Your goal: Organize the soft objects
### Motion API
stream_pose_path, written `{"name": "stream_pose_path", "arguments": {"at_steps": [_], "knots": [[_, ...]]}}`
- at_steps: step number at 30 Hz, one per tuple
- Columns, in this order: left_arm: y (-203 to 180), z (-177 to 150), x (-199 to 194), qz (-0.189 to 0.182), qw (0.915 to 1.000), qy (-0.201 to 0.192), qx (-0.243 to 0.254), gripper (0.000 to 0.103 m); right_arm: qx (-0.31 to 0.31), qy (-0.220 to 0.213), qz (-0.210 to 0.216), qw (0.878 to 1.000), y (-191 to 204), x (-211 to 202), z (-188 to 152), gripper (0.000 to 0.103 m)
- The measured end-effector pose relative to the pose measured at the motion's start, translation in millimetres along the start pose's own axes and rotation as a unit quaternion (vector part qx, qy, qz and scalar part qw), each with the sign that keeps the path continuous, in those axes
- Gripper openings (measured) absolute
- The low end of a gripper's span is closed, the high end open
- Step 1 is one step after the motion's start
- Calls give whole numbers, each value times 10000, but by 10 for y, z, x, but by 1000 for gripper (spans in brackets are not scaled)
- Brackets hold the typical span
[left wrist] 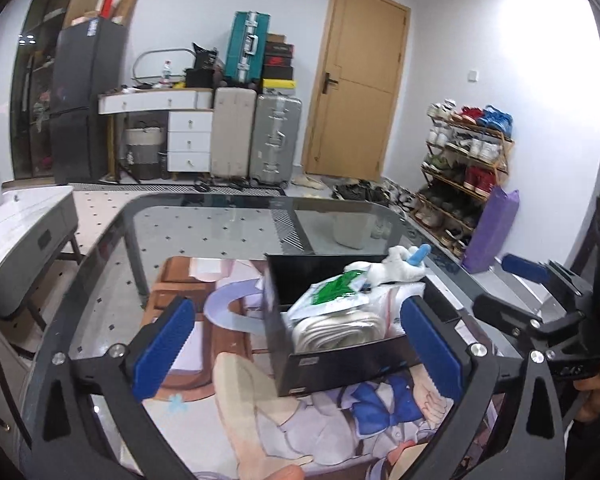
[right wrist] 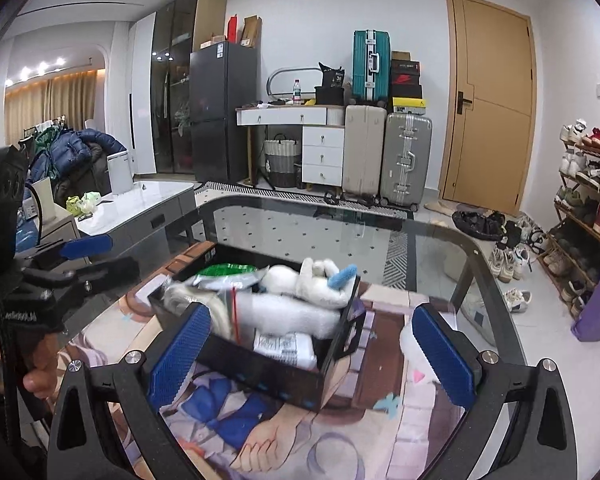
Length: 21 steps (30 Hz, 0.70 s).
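Here, a glass-topped bench with a dark rounded rim [left wrist: 100,248] is seen, and on it a large printed mat with a cartoon figure [left wrist: 260,420] is spread. On the mat an open black rectangular box [left wrist: 340,364] is standing, and the soft things are already gathered inside it.

The largest of them is a white plush toy with a blue horn [right wrist: 308,280], laid on its side along the far wall of the box; in the right wrist view its long axis runs left to right, with the horn pointing to the right and a little upward. Next to it a white and green plastic bag [left wrist: 332,292] is lying flat, and in front a white coiled bundle [left wrist: 336,332] is packed against the near wall, its coils lying roughly along this wall.

All these things are judged to be light, limp and easy to squash, and the bag film is probably slippery. The toy would best be taken at the thick body, not at the horn; the bundle across its coils. The box is stiff, and should be taken at its short end walls.

The left hand-held gripper [left wrist: 300,352] is opened wide and nothing is held; its right pad is just beside the box corner. The right hand-held gripper [right wrist: 312,356] is also opened wide and empty, with the near end of the box between its pads, not pressed.
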<state>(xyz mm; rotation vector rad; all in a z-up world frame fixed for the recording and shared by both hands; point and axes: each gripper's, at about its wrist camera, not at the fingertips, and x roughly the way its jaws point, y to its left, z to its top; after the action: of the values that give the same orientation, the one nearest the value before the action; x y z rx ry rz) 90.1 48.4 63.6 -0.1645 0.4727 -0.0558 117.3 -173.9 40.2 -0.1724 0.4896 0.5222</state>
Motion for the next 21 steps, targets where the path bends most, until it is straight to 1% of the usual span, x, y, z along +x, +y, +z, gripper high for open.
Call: {"name": "stream_pose_path", "arguments": {"at_steps": [4,8,12,17,21], "knots": [[29,-60,-16,88,10000,-16,27,103,-49,-44,48,10000,57,-51,-90,103],[36,-145,18,191,9997,38,111,103,94,-55,145,9998,57,-49,-223,103],[27,-206,57,174,9998,66,88,103,73,-164,152,9997,98,-69,-313,103],[-41,-258,122,191,9997,62,164,103,86,-276,172,9994,121,-65,-354,103],[-75,-283,140,200,9995,-58,228,103,79,-280,191,9994,110,-52,-358,103]]}}
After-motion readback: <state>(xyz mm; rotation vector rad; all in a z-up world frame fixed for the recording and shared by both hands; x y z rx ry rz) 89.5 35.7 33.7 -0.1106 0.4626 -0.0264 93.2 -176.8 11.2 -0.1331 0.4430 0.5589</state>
